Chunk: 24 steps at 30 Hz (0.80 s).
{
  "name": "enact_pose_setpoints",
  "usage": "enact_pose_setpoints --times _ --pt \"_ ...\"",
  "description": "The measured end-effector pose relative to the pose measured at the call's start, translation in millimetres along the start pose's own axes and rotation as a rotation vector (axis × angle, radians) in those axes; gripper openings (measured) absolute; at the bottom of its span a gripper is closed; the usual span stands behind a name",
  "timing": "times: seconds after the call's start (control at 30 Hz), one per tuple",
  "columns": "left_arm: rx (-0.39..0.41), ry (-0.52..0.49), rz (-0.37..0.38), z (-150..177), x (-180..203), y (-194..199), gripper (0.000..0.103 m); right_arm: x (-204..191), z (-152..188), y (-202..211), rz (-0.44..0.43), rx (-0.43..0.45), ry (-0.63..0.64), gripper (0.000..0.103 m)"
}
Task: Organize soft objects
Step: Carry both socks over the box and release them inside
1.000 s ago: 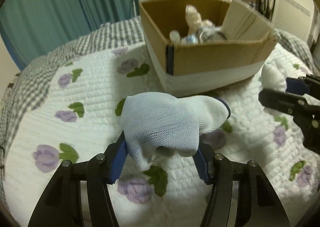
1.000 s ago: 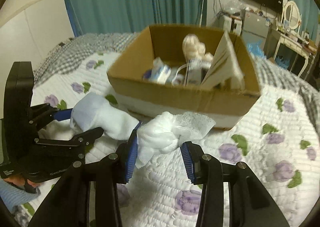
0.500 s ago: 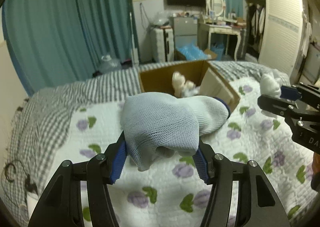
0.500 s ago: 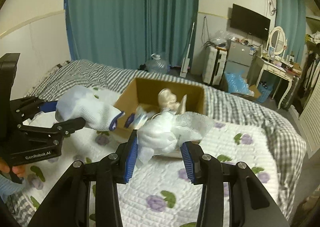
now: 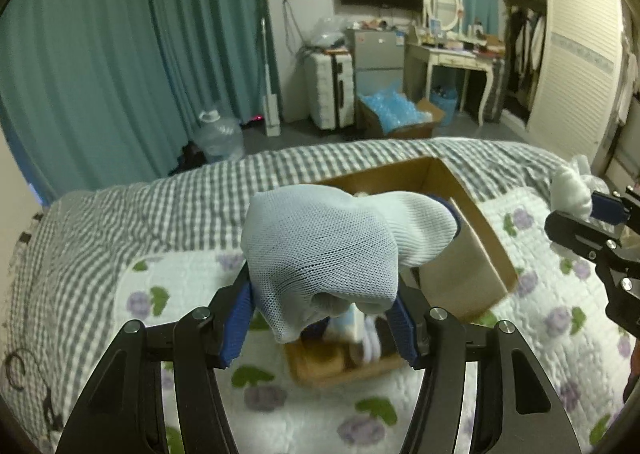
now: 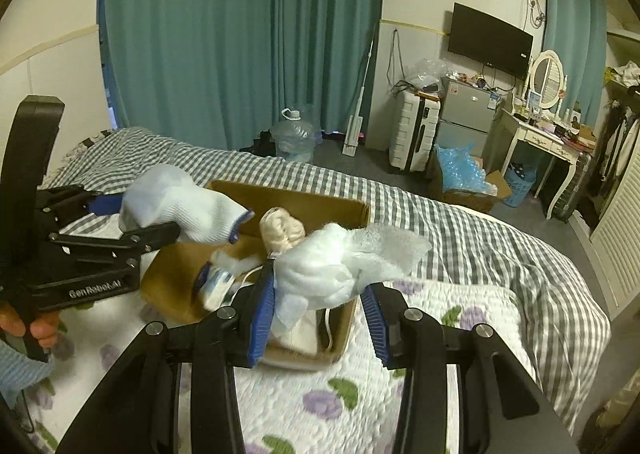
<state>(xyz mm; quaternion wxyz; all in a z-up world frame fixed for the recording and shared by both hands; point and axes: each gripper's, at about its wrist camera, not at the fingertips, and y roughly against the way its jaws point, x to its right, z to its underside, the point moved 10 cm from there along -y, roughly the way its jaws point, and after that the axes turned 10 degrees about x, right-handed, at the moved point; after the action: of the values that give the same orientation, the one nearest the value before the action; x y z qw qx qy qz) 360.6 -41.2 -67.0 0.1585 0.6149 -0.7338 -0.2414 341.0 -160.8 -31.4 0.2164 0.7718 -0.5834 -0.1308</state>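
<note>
Quilted white bed cover (image 6: pixel 460 306) w/ purple flowers over a gray check blanket; teal curtains (image 6: pixel 240 34), TV, fridge & vanity at back. "GenRobot.AI" reads on left gripper (image 6: pixel 160 218), clamped on a pale blue sock (image 5: pixel 320 250) above the cardboard box (image 5: pixel 476 230). Right gripper (image 6: pixel 320 294) clamps a white cloth wad (image 6: pixel 332 266) over the box too. Box contents blurred, mostly hidden.

Teal curtains (image 6: pixel 240 34) line the wall behind a checked bed (image 6: pixel 460 214), with a wall-mounted television (image 6: pixel 490 40) above a white dressing table (image 5: pixel 452 54)
</note>
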Motion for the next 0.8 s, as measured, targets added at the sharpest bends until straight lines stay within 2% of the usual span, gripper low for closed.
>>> enact_pose_setpoints --times 0.2,0.27,0.33,0.5,0.53,0.6,0.63,0.67,0.8 --pt "-0.006 -0.037 0.001 -4.3 3.0 -36.0 0.068 10.6 -11.0 -42.3 -0.015 -0.007 -0.014 0.041" --pt "0.004 -0.042 -0.022 -7.1 -1.2 -43.5 0.074 11.4 -13.5 -54.7 -0.015 -0.011 -0.013 0.041" --pt "0.022 -0.026 -0.018 -11.1 -4.4 -45.9 0.085 12.6 -17.1 -66.6 -0.017 -0.012 -0.019 0.041" --pt "0.059 -0.016 -0.017 -19.6 -14.9 -39.7 0.085 13.8 -23.2 -95.4 -0.024 -0.043 -0.068 0.044" --pt "0.063 -0.019 -0.021 -21.4 -17.1 -38.8 0.085 13.8 -25.4 -100.9 -0.018 -0.053 -0.077 0.048" --pt "0.072 -0.018 -0.024 -23.8 -21.5 -34.1 0.085 13.7 -32.6 -107.6 -0.009 -0.052 -0.088 0.066" --pt "0.078 -0.016 -0.027 -24.7 -24.3 -30.5 0.085 14.4 -37.1 -109.1 -0.002 -0.043 -0.101 0.085" --pt "0.082 -0.016 -0.032 -24.8 -26.6 -27.0 0.085 16.9 -41.3 -109.7 0.013 -0.036 -0.117 0.092" --pt "0.113 -0.014 -0.046 -32.2 -32.4 -5.6 0.085 15.2 -53.6 -89.6 0.031 -0.011 -0.154 0.092"
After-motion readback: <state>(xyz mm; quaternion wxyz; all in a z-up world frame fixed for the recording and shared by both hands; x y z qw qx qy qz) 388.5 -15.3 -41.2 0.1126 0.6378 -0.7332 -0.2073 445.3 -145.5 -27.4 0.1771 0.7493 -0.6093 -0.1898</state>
